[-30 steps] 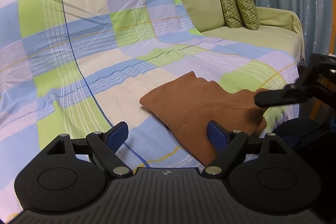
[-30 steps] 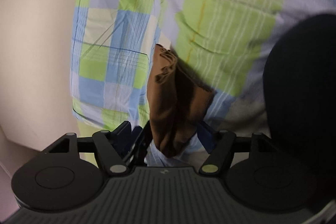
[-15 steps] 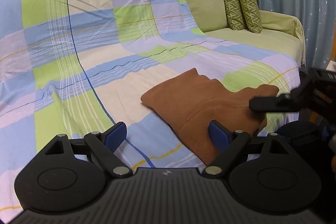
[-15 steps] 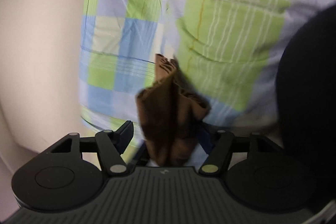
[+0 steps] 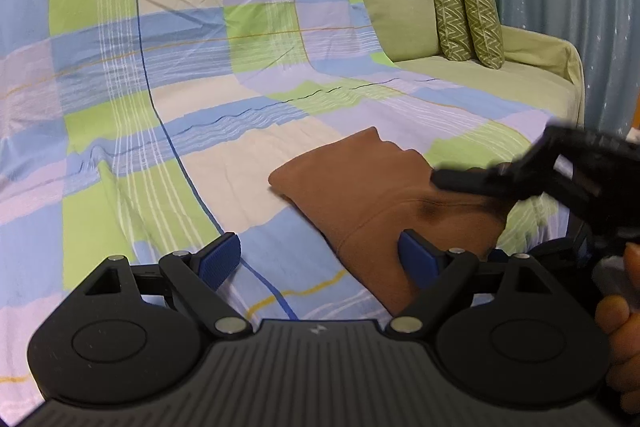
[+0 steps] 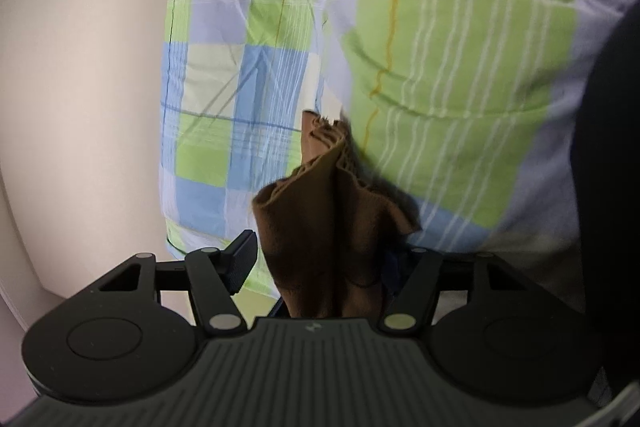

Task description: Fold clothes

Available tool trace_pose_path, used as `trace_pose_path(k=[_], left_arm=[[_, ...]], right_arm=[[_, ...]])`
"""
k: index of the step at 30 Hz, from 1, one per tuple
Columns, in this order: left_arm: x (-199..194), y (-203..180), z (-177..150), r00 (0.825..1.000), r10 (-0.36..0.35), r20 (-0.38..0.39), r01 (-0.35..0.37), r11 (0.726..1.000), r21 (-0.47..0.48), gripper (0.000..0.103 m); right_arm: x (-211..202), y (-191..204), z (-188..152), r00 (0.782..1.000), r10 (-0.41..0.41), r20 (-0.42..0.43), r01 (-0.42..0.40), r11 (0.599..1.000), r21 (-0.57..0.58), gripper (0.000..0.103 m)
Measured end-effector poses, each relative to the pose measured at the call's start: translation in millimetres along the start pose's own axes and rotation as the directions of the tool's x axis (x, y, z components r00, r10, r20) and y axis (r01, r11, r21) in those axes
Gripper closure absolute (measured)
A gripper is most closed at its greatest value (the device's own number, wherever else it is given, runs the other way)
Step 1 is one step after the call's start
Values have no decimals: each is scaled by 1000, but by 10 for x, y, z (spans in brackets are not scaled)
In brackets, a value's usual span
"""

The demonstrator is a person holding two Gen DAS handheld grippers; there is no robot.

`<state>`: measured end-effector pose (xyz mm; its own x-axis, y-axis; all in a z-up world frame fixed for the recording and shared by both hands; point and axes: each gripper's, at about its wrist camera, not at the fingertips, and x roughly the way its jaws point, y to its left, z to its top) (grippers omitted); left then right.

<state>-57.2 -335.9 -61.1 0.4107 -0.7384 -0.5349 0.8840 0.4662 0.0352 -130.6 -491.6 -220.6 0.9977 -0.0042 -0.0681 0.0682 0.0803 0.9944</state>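
Left wrist view: the brown garment lies partly folded on the checked sheet that covers the sofa, on the seat part, well short of the two green cushions. The left gripper hovers over the garment's near edge with its fingers spread wide and nothing between them; the right-hand blue pad sits just over the cloth, the left-hand pad over bare sheet. The right gripper reaches in at the garment's far-right corner, where the cloth bunches and darkens.

Right wrist view: the right gripper has a gathered corner of the garment running up between its fingers, which appear clenched on the cloth, though the contact itself is hidden behind the folds. The cloth hangs in loose pleats toward the sheet.

Assessment: the step in hand appears to be carrying this corner across the garment to make the next fold. The grip looks bunched, so the layers may slip unevenly. The corner is best drawn taut and low over the garment, edges matched before release. The left gripper is well placed to pin the near edge against dragging.
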Motion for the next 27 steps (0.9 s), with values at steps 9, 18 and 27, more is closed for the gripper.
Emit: trace_pose_path(k=[9, 18, 27], left_arm=[[-401, 9, 88, 990, 84, 116, -88, 996, 29, 15], [-779, 447, -1, 953, 268, 139, -262, 963, -62, 15], [-763, 557, -23, 972, 203, 122, -202, 979, -24, 15]], right_arm=[[-116, 908, 269, 988, -150, -35, 116, 875, -469, 80], [713, 1747, -626, 863, -424, 275, -10, -559, -829, 80], [795, 1261, -1336, 820, -537, 197, -287, -685, -670, 71]])
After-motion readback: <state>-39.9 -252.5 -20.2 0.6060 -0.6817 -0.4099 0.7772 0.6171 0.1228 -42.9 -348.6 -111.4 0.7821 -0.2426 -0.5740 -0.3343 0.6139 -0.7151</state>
